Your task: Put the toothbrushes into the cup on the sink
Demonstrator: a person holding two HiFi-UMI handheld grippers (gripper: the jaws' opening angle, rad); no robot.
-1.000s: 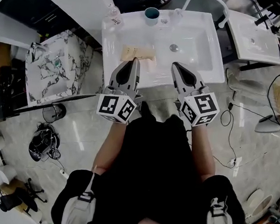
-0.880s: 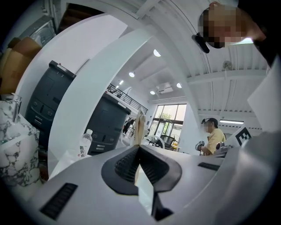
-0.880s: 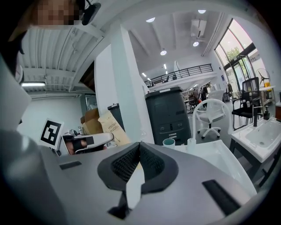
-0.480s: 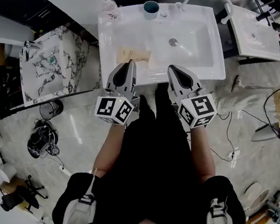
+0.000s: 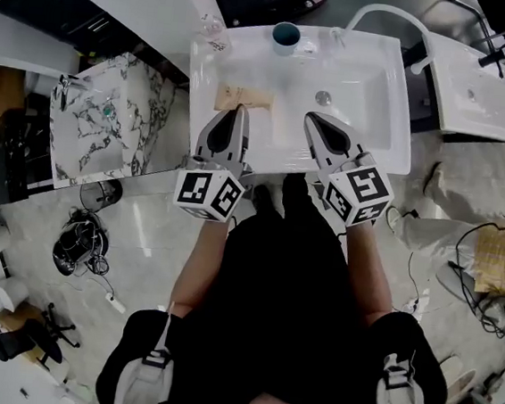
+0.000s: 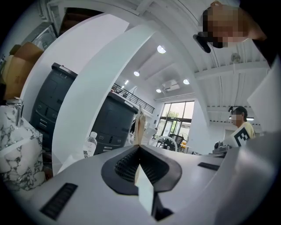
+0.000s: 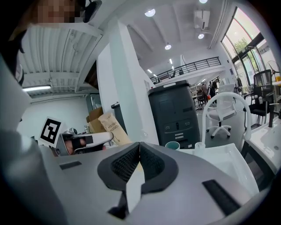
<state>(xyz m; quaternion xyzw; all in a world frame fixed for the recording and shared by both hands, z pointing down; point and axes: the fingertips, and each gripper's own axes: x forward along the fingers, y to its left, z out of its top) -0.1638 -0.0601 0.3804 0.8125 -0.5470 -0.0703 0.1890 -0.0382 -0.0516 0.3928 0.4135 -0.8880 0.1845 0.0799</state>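
A glossy pale stone floor (image 5: 142, 230) is filling the lower half of the head view, with the person's black clothing (image 5: 290, 272) at bottom centre. Just above it, both grippers are pointing up the frame at the front edge of a white sink (image 5: 366, 141).

The left gripper (image 5: 237, 110) is pressing its jaws together on the near edge of a tan paper toothbrush package (image 5: 246, 96). In the left gripper view the package (image 6: 139, 125) is rising edge-on straight from the jaw tips. In the right gripper view it is showing its printed face (image 7: 112, 127), tilting up left of centre. Seen from the head view, it is hanging over the sink's left deck.

To the right, the right gripper (image 5: 317, 120) is hovering at the front of the basin, its jaws closed flat against each other.

Farther up, the drain (image 5: 324, 97) is showing mid-basin. At the sink's back edge, top centre, the teal cup (image 5: 286, 35) is standing upright, well apart from the package. A clear plastic bottle (image 5: 212, 29) is standing at the corner to the cup's left and a white arched faucet (image 5: 389, 12) is curving to its right.

A marble-patterned basin (image 5: 108, 123) is standing at the left and a second white sink (image 5: 475, 90) at the upper right.
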